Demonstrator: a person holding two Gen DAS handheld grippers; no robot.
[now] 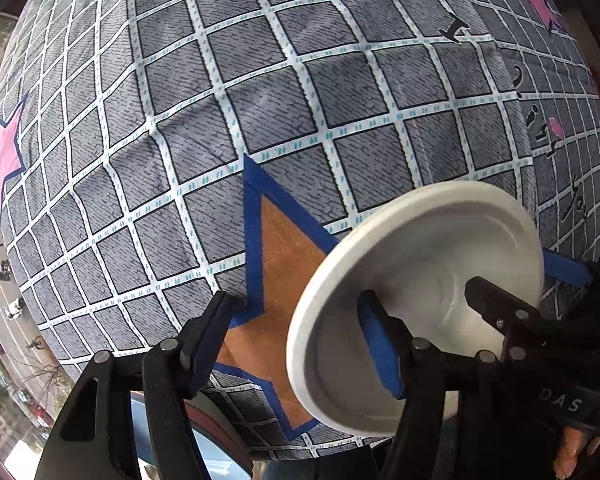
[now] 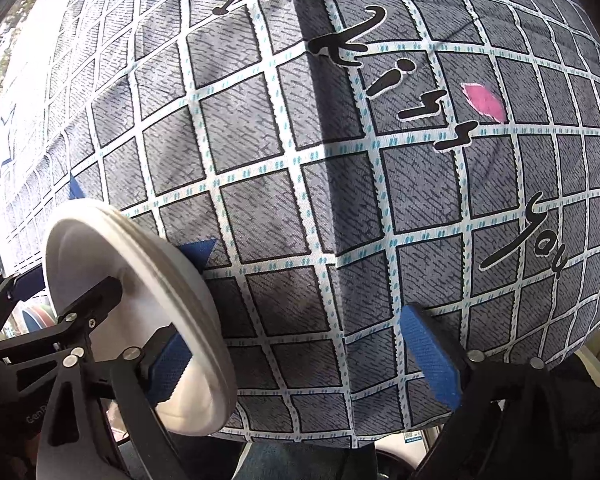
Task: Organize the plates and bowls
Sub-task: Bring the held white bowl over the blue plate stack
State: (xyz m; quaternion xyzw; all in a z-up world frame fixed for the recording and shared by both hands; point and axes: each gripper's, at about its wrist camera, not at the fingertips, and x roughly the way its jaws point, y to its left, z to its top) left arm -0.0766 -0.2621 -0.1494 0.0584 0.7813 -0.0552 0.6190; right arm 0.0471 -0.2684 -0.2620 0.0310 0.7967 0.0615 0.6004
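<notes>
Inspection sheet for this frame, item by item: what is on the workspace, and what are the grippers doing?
Surface: grey checked cloth with star prints and black script, creased.
Job's things: one white plate, tilted on edge; a dish with a brown rim and blue inside, mostly hidden.
Clutter: nothing seen.
Grippers: left gripper and right gripper both open, each with one finger against the plate's hollow face and its rim inside the gap; no clamp visible.
Cables: nothing seen.
Surroundings: street with vehicles far below; a person's hand at the corner.
</notes>
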